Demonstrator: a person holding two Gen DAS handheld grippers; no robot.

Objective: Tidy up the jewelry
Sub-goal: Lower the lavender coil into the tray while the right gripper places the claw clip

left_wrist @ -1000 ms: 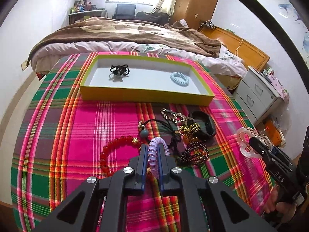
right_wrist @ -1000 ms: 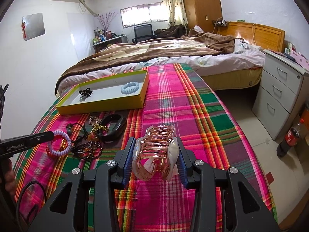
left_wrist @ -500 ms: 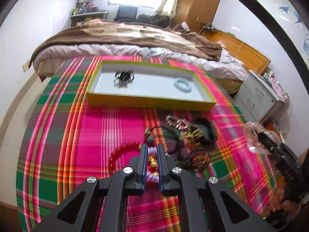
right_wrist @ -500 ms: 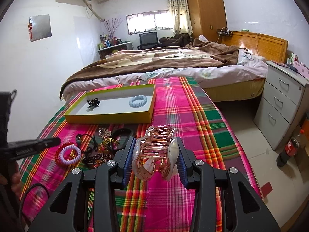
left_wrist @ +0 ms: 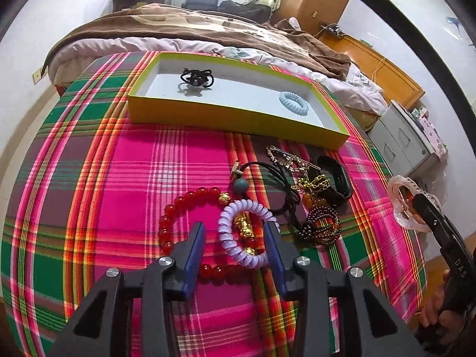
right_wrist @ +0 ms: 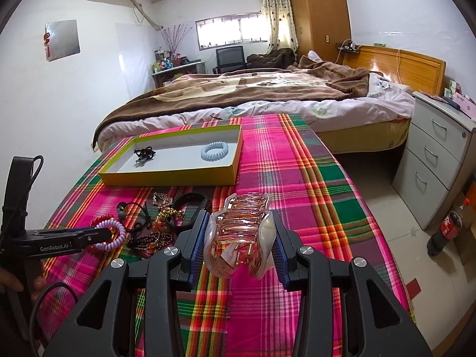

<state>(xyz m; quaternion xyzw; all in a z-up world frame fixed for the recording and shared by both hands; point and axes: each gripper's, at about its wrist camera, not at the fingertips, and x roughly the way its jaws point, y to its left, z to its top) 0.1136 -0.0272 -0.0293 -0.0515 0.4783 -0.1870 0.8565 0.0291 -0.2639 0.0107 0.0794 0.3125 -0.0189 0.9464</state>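
My left gripper (left_wrist: 234,226) hovers low over the plaid table, its jaws opening. A lilac coil hair tie (left_wrist: 227,238) lies between them on the cloth, across a red bead bracelet (left_wrist: 178,208); the left pad stands apart from it. My right gripper (right_wrist: 239,216) is shut on a clear pink claw clip (right_wrist: 239,238), held above the table to the right of the jewelry pile. Further back sits the yellow tray (left_wrist: 238,116), holding a black hair tie (left_wrist: 195,78) and a light blue coil tie (left_wrist: 293,104).
Right of the lilac tie is a pile: a black cord with a teal bead (left_wrist: 240,185), a gold chain (left_wrist: 312,183), a black band (left_wrist: 336,175) and dark beads (left_wrist: 321,223). A bed (right_wrist: 267,89) lies beyond the table. Grey drawers (right_wrist: 431,154) and a cola bottle (right_wrist: 446,229) stand at the right.
The left gripper sank toward the table with the lilac tie, then its jaws parted and the tie now lies on the red bracelet. The right gripper kept still with the clip.
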